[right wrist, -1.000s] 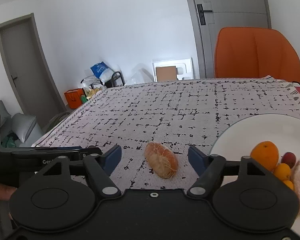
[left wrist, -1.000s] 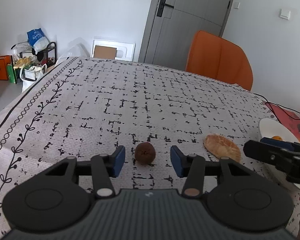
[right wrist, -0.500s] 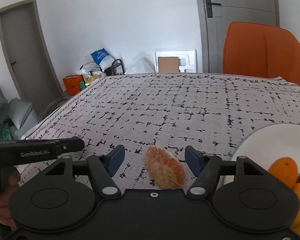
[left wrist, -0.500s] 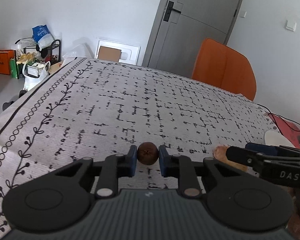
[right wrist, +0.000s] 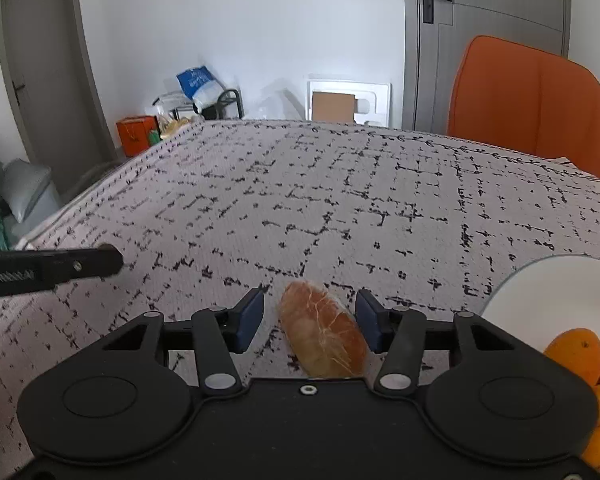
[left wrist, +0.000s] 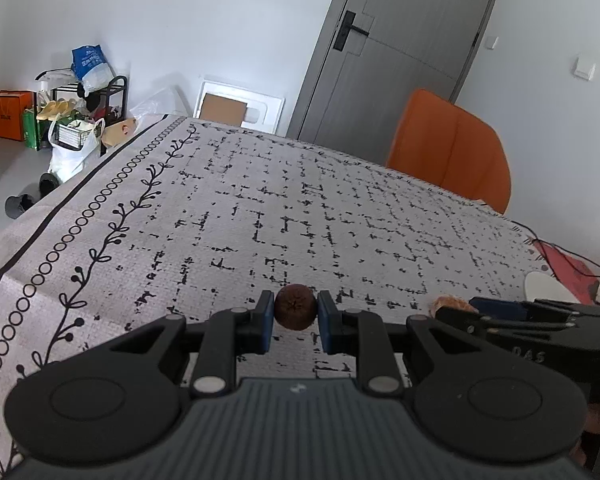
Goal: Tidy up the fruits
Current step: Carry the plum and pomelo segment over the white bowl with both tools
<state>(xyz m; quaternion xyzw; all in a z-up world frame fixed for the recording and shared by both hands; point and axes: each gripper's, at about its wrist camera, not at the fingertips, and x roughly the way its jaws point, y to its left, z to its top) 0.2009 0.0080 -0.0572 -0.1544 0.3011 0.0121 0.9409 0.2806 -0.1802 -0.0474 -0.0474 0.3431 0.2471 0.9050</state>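
Observation:
My left gripper point(left wrist: 295, 322) is shut on a small round brown fruit point(left wrist: 295, 307) and holds it just above the patterned tablecloth point(left wrist: 280, 216). My right gripper point(right wrist: 309, 322) is open, its blue pads on either side of a peeled orange citrus segment point(right wrist: 323, 336) that lies on the cloth; there are gaps on both sides. A white plate point(right wrist: 548, 292) at the right holds an orange point(right wrist: 576, 350) and several smaller fruits. The right gripper also shows in the left wrist view point(left wrist: 500, 316), over the segment point(left wrist: 446, 303).
An orange chair point(left wrist: 448, 148) stands at the table's far side. A red item with cables and a phone point(left wrist: 572, 268) lies at the right edge. The table's left edge drops to a floor with bags and a rack point(left wrist: 72, 120).
My left gripper closed on the brown fruit and lifted it slightly. My right gripper moved forward around the citrus segment and narrowed its opening.

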